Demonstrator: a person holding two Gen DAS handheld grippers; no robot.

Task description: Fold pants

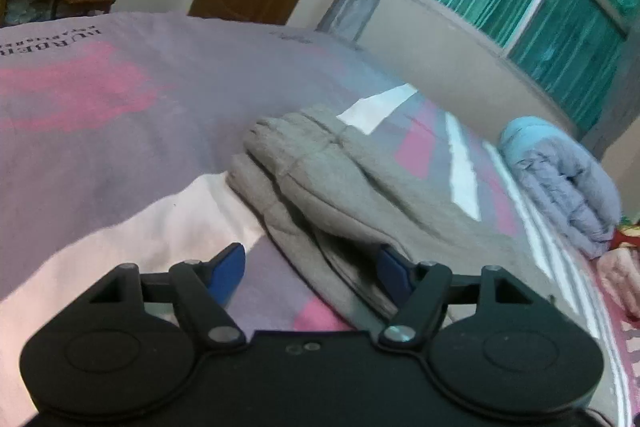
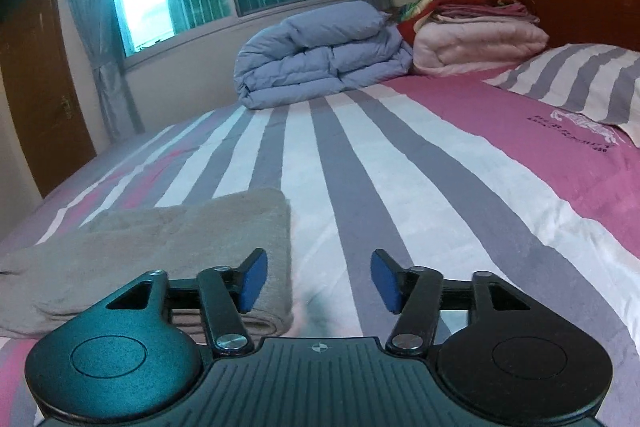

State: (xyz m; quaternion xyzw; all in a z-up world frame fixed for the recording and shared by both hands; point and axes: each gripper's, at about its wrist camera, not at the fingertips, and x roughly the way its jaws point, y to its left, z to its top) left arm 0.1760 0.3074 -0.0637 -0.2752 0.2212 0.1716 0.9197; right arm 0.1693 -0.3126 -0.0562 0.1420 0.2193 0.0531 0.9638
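Already folded, grey pants [image 2: 168, 251] lay compact on striped bed [image 2: 400, 187]. Left gripper [image 1: 310, 267] and right gripper [image 2: 316, 281] hovered jaws apart, clamping nothing, likely releasing finished fold.

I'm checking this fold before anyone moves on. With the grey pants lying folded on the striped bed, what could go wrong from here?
1. The left gripper is open at the grey pants, where layers gape; it might catch only some.
2. The right gripper is open beside the fold; brushing it could shift the stack on the bedsheet.
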